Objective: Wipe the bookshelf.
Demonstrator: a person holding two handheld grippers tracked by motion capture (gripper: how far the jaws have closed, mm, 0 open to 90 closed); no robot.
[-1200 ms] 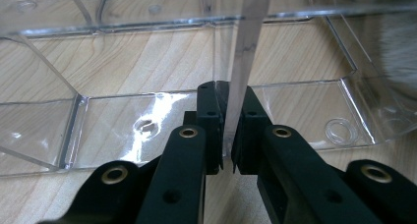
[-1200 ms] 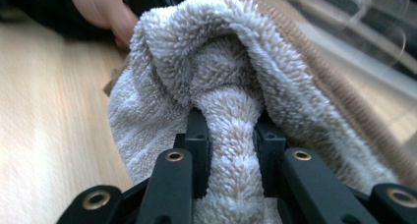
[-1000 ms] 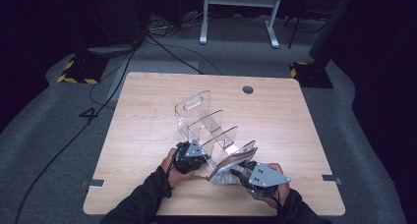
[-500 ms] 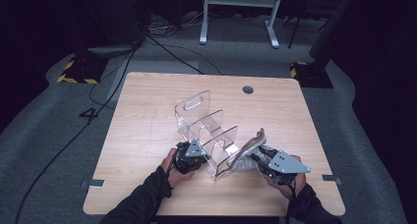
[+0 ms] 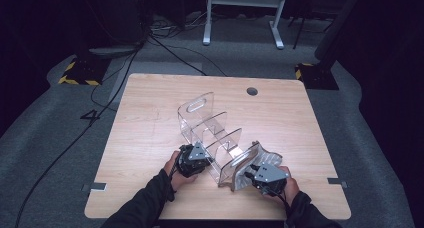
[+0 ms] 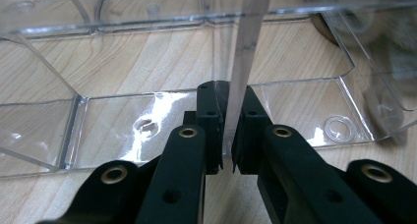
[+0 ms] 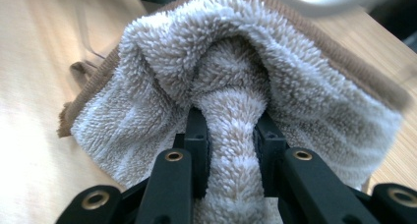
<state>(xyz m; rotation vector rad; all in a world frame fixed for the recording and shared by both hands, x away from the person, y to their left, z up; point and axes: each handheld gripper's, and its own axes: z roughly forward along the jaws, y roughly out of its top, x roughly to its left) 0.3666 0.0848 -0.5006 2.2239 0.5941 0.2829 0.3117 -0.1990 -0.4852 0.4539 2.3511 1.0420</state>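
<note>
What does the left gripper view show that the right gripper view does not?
Left gripper view: the left gripper clamped on a thin upright wall of the clear acrylic organizer, whose base lies flat.

Right gripper view: the right gripper shut on a bunched fold of the beige towel.

Both: black jaws closed on something, and the wooden table underneath.
</note>
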